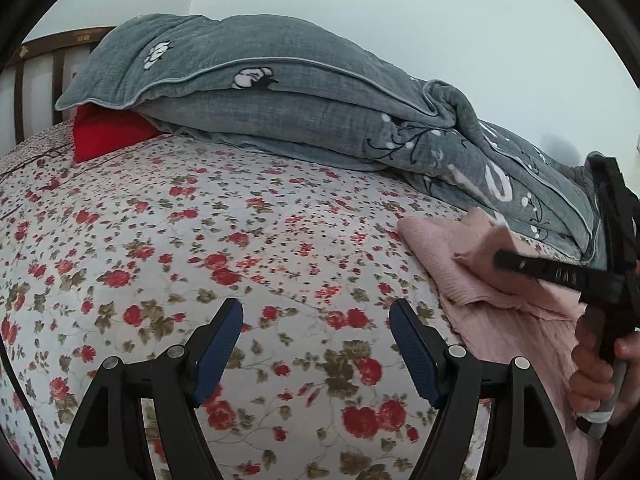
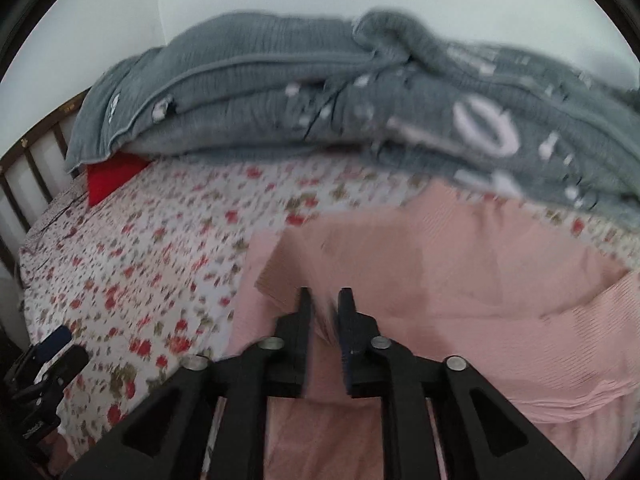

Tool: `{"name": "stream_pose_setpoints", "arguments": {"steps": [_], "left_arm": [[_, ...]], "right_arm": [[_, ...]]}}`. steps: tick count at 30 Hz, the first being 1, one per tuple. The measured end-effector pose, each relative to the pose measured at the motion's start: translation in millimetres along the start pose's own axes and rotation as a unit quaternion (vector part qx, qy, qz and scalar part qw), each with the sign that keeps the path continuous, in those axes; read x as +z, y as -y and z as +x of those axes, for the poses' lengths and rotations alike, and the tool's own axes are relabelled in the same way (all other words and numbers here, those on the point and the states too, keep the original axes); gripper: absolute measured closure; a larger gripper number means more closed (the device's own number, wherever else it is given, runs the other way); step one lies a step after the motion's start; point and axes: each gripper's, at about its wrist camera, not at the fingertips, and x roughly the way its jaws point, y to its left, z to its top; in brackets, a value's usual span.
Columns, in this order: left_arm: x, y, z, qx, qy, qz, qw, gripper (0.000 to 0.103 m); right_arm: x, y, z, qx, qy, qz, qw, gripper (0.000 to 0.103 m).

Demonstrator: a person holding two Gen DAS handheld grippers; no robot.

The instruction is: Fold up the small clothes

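Observation:
A pink ribbed garment (image 2: 480,264) lies on the flowered bedsheet; it also shows at the right of the left wrist view (image 1: 460,264). My right gripper (image 2: 325,300) is shut on a fold of the pink garment and lifts it a little; the view is blurred. In the left wrist view the right gripper (image 1: 500,258) reaches in from the right with pink cloth at its tip. My left gripper (image 1: 316,312) is open and empty above the bare flowered sheet (image 1: 200,248), left of the garment.
A folded grey quilt (image 1: 280,92) lies along the back of the bed, close behind the garment. A red pillow (image 1: 108,132) sits under its left end. A wooden headboard (image 1: 36,80) stands at far left. The left gripper shows at the lower left of the right wrist view (image 2: 48,372).

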Motion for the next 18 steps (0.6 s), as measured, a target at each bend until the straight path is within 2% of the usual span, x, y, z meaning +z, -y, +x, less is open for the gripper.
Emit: {"name": "stream_pose_setpoints", "arguments": {"steps": [2,4,6,8,10,13,17,18], "left_arm": [[1,7,2,-0.006,0.0,0.005,1.0,0.029],[2,18,6,-0.013,-0.003,0.015,0.9998,0.029],[4,31,12,-0.026,-0.008,0.022,0.9994,0.029],[8,43,19,-0.042,-0.015,0.024,0.9987,0.029],[13,55,28,-0.06,-0.022,0.021,0.9977,0.029],[19,75,43,-0.077,-0.035,0.025,0.9961,0.029],[21,101,57,-0.092,-0.041,0.044,0.9939,0.03],[21,106,60,-0.093,-0.04,0.048,0.9937,0.035]], "right_arm": [[-6,5,-10,0.006,-0.004,-0.001,1.0,0.075],[-12,14,-32,0.006,0.02,0.001,1.0,0.069],[-18,31,-57,-0.006,0.051,0.007,0.999,0.054],[-25,51,-79,-0.016,0.074,0.017,0.997,0.045],[-31,71,-97,-0.023,0.085,0.023,0.996,0.044],[-42,108,-120,-0.074,0.097,0.027,0.992,0.044],[-54,156,-134,-0.107,0.102,0.053,0.987,0.044],[-58,167,-136,-0.11,0.103,0.063,0.987,0.044]]}}
